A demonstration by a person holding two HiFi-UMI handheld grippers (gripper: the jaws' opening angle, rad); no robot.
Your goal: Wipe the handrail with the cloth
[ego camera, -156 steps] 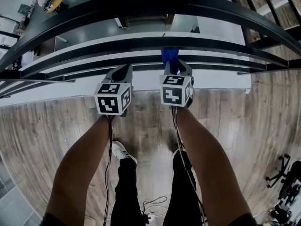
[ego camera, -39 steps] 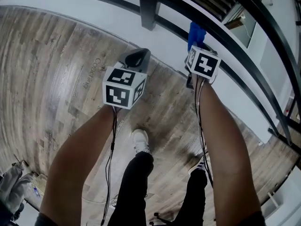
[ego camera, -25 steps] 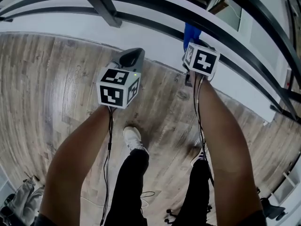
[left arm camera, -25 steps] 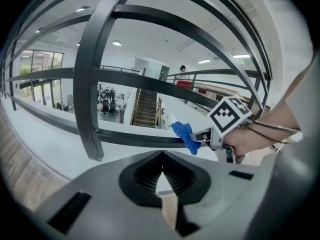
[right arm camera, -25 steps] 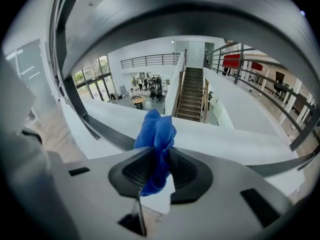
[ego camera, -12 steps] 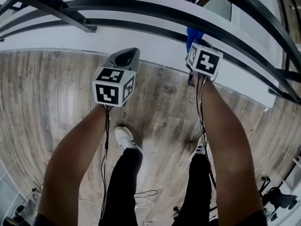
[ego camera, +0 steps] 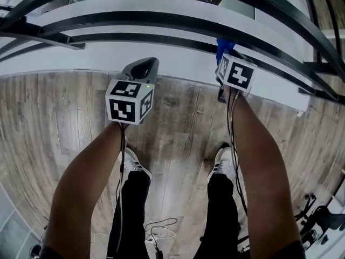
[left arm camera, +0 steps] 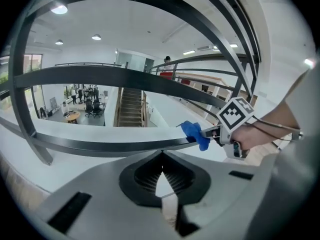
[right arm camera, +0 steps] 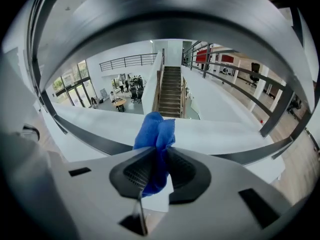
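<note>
We've stepped along; the cloth (right arm camera: 156,134) still rides the handrail (ego camera: 161,38).
Our right gripper (right arm camera: 159,166) stays clamped on the blue cloth against the rail; our left gripper (left arm camera: 161,156) is closed on nothing, so wiping can continue.

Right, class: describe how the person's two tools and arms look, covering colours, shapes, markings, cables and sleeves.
The left tool and right tool are light grey moulded shells with dark ribbed pads at the mouth. Each carries a white cube printed with black square markers. A thin black cable trails from each along the forearm; no sleeve shows.
</note>
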